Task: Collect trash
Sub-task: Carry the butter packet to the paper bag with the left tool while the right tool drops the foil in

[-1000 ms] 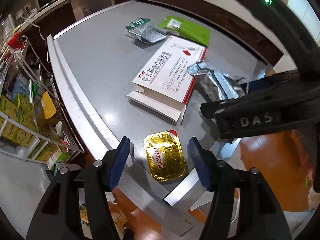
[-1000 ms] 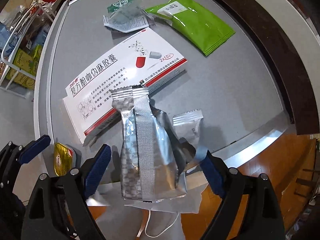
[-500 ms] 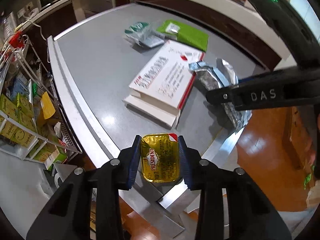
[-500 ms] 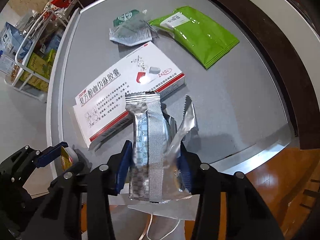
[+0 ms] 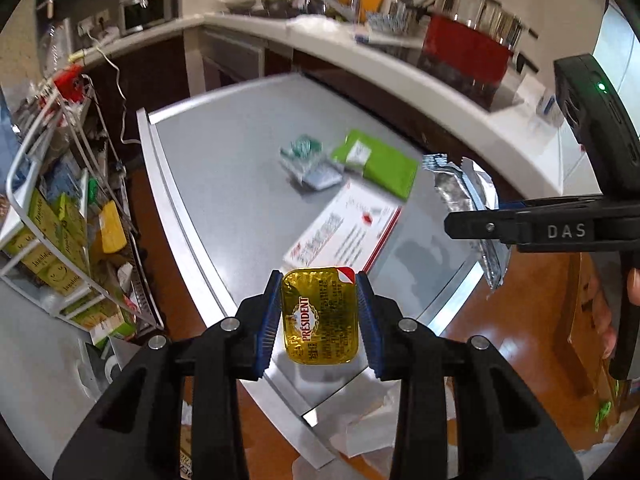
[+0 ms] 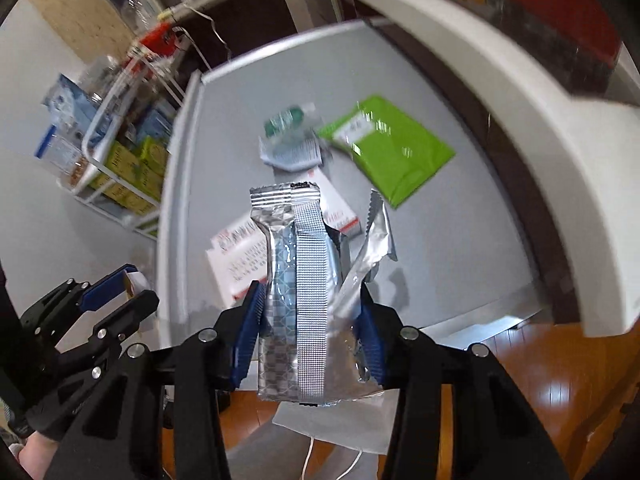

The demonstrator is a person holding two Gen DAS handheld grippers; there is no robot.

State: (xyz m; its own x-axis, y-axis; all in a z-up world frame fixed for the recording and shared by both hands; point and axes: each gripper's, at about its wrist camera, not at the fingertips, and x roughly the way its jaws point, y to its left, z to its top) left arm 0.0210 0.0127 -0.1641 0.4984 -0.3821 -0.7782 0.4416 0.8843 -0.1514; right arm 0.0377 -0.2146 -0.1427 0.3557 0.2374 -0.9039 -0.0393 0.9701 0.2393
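Observation:
My left gripper (image 5: 319, 320) is shut on a gold butter portion pack (image 5: 318, 316) and holds it in the air above the near corner of the grey table (image 5: 224, 160). My right gripper (image 6: 310, 336) is shut on silver foil wrappers (image 6: 298, 280), also lifted off the table. The right gripper shows at the right of the left wrist view (image 5: 520, 226) with the silver wrappers (image 5: 464, 188). On the table lie a white and red medicine box (image 5: 344, 232), a green pouch (image 5: 378, 162) and a small green-and-white wrapper (image 5: 310, 162).
A wire rack (image 5: 60, 220) with yellow-green boxes stands left of the table. A white counter (image 5: 400, 68) with kitchenware and a red pot curves behind. Below the table's near edge is orange wood floor (image 5: 500, 352) with white paper or plastic (image 5: 368, 432).
Both grippers closed on their items, the left on the butter pack and the right on the silver wrappers, then lifted them up and back from the table.

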